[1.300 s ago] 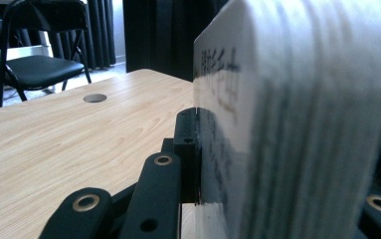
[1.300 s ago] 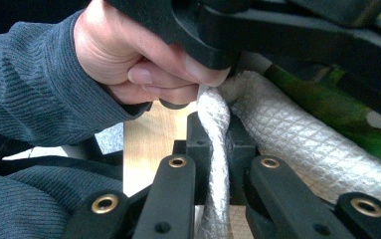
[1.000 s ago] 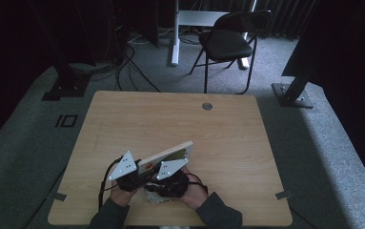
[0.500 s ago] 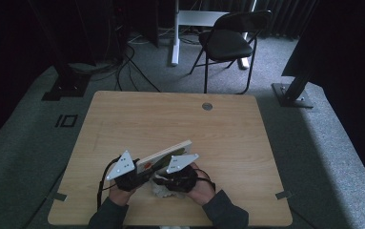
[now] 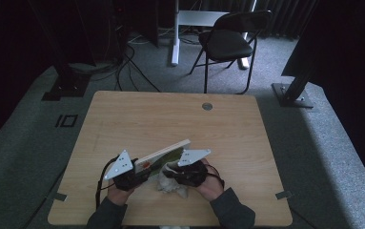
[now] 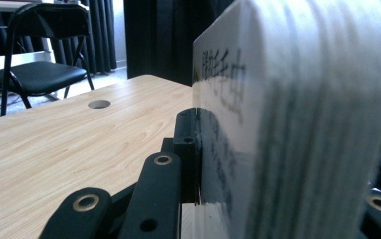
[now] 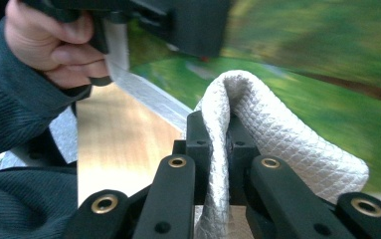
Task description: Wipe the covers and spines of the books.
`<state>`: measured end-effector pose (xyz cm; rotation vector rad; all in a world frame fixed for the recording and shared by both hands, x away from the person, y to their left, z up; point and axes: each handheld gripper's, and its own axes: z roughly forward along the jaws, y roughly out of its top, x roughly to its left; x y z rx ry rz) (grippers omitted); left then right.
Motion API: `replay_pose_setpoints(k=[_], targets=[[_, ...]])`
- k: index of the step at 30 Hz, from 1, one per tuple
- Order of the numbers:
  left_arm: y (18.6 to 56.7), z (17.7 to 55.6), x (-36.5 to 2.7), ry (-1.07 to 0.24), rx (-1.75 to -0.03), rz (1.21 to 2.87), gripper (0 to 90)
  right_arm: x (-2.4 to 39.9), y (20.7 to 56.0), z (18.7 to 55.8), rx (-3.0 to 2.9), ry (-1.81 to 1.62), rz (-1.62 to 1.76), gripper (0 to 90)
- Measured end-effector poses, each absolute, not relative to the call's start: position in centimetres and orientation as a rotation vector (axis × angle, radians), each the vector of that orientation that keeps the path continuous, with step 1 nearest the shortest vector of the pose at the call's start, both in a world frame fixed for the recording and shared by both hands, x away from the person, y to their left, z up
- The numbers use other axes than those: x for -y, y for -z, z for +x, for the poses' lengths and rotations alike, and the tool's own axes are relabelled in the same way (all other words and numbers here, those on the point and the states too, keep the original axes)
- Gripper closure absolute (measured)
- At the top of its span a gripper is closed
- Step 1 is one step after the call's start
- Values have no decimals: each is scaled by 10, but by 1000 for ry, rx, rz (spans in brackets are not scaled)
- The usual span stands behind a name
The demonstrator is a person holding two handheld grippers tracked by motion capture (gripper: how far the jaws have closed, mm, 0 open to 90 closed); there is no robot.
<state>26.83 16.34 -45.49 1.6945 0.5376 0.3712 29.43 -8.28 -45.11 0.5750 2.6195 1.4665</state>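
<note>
- The left gripper (image 5: 139, 171) is clamped on a book (image 5: 163, 156) – in the left gripper view its jaws press on the book's (image 6: 297, 114) lower part, one jaw flat against the printed cover, the page edges facing the camera.
- The book stands on edge and tilted, rising from the left gripper's jaws up and away over the table (image 5: 170, 119), its far end clear of the wood.
- The right gripper (image 5: 170, 172) is shut on a white waffle-weave cloth (image 5: 173, 183); in the right gripper view the cloth (image 7: 257, 144) is pinched between the two jaws and bulges in a fold above their tips.
- Just beyond that fold lies the book's green cover (image 7: 317, 59) – the cloth is right at it, though contact is too blurred to tell.
- Beyond the right gripper's jaws, to their upper left, the person's left hand (image 7: 53, 40) grips the other gripper's handle.
- Well beyond both grippers, past the table's far edge, stands a black chair (image 5: 228, 43).
</note>
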Motion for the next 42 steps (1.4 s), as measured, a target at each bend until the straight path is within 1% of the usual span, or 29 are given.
replay_pose_setpoints(k=[21,42], targets=[[450,268,-169,-366,-531,1678,779,124,445,308,-2492,-1471,739,848],[448,267,-173,-377,-536,1670,779,139,452,316,-2455,-1449,830,849]])
